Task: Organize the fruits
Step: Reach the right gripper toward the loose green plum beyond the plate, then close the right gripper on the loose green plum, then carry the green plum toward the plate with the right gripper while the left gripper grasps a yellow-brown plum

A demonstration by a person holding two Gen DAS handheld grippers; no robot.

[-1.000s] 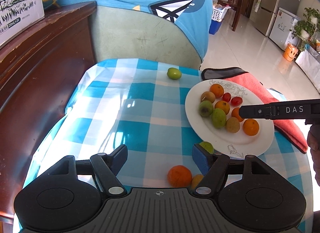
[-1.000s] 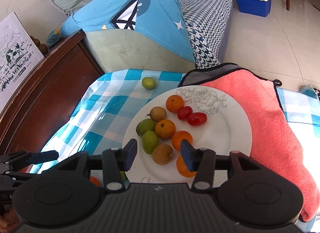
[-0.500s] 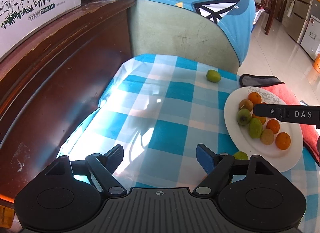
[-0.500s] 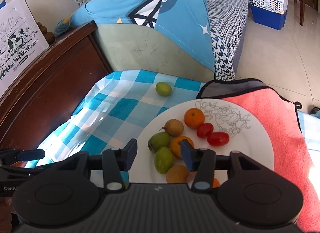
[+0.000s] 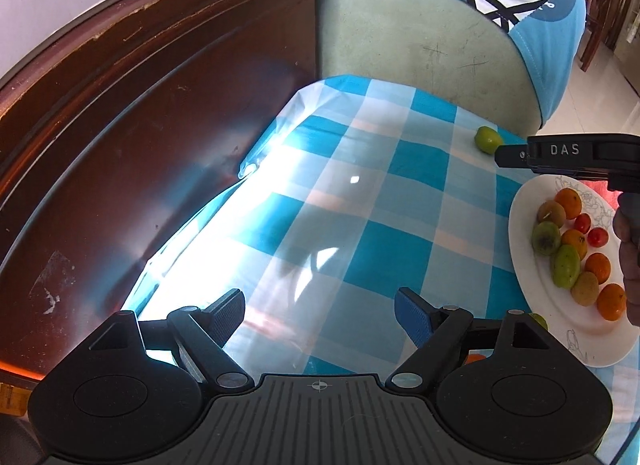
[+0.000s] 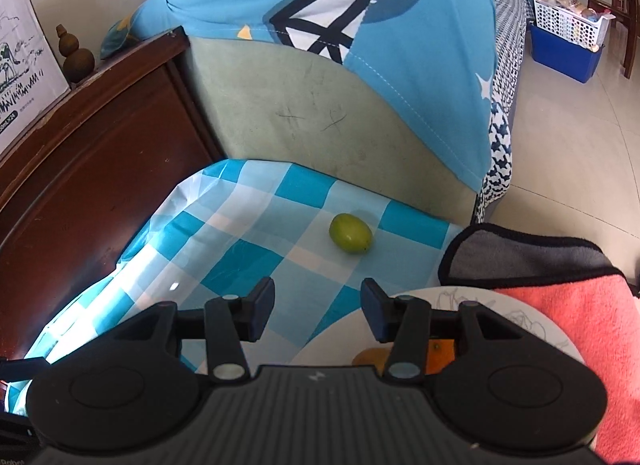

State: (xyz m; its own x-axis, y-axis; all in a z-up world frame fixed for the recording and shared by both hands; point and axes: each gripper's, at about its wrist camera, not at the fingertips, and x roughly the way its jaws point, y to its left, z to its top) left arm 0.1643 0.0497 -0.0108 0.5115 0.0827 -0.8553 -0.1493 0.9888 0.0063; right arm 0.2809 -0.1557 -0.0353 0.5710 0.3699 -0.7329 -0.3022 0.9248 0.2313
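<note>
Right claw (image 6: 318, 315) spread, empty; green fruit (image 6: 351, 238) ahead on checkered cloth (image 6: 240, 249).

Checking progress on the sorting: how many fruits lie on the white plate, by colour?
orange fruits: 4
red fruits: 2
green fruits: 2
brown fruits: 2
Total: 10 on the plate

A broad stretch of the blue-and-white checked desk (image 5: 360, 225) lay bare ahead of the open left tongs (image 5: 320, 315). The dark wooden cabinet side (image 5: 140, 137) walled off its left edge and the pale green sofa arm (image 6: 304, 121) its far edge. The white round plate (image 5: 524, 265) crowded with fruit and the coral-pink towel (image 6: 576, 329) filled the right side. Between the open right tongs (image 6: 318, 315) and the small green oval fruit (image 6: 351, 238) lay only bare cloth.
</note>
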